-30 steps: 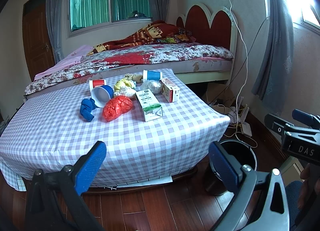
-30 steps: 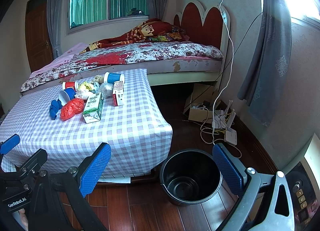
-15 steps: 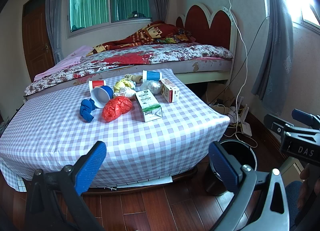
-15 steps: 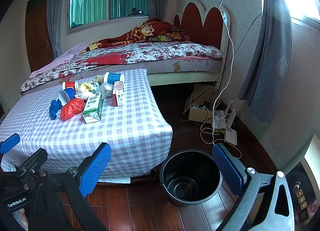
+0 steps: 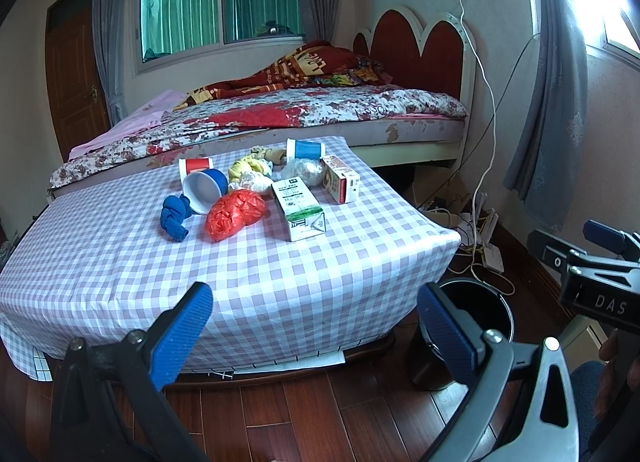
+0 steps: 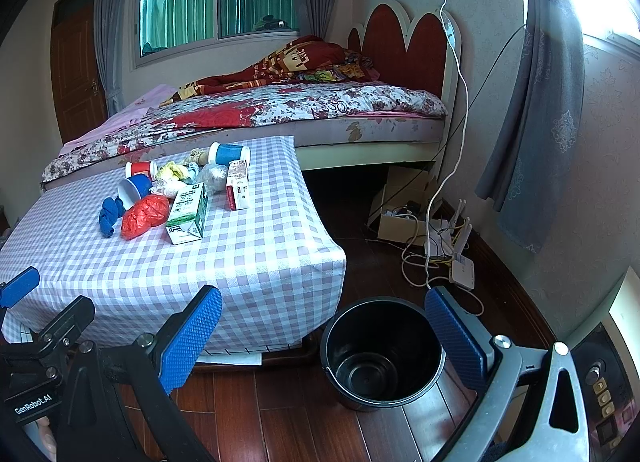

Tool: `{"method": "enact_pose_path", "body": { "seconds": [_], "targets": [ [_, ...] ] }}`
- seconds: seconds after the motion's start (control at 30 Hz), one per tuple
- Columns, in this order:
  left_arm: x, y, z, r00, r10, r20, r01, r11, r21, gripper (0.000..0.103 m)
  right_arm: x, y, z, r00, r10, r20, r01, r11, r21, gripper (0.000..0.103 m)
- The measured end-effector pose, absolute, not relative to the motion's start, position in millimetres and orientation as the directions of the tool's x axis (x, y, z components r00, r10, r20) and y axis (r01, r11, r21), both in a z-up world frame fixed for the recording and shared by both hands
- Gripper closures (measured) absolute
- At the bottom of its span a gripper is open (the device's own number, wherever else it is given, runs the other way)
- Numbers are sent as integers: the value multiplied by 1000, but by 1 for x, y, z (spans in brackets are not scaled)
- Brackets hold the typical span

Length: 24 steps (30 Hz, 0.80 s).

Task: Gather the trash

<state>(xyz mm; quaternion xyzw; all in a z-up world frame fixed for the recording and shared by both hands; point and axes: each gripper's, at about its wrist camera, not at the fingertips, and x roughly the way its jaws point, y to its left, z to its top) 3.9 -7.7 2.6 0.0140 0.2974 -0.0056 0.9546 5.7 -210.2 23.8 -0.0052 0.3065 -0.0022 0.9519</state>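
A low table [image 5: 100,262] in a checked cloth fills the left and middle, its near half bare up to the draped front edge. The trash sits in 1 cluster toward the far side, left to right: blue rag [image 5: 175,217], blue cup [image 5: 205,191] on its side, red bag [image 5: 234,214], green carton [image 5: 299,209], red box [image 5: 341,178]. Behind them, a red cup [image 5: 196,167], yellow wad [image 5: 248,167] and another blue cup [image 5: 306,150] partly hide each other.

The left gripper [image 5: 316,332] hangs before the table edge, jaws spread wide, holding nothing. The right gripper [image 6: 324,336] is likewise wide apart and empty, above a black bin [image 6: 382,354] on the wood floor just beside the table's right corner. Cables [image 6: 436,258] litter the floor further right.
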Motion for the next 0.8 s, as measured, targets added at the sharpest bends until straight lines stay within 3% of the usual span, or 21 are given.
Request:
{"method": "enact_pose_path", "body": {
  "seconds": [0.8],
  "targets": [
    [1, -3, 0, 823, -1, -567, 17, 1000, 23, 1, 3, -208, 19, 808, -5, -589, -2, 1000, -11, 1]
  ]
}}
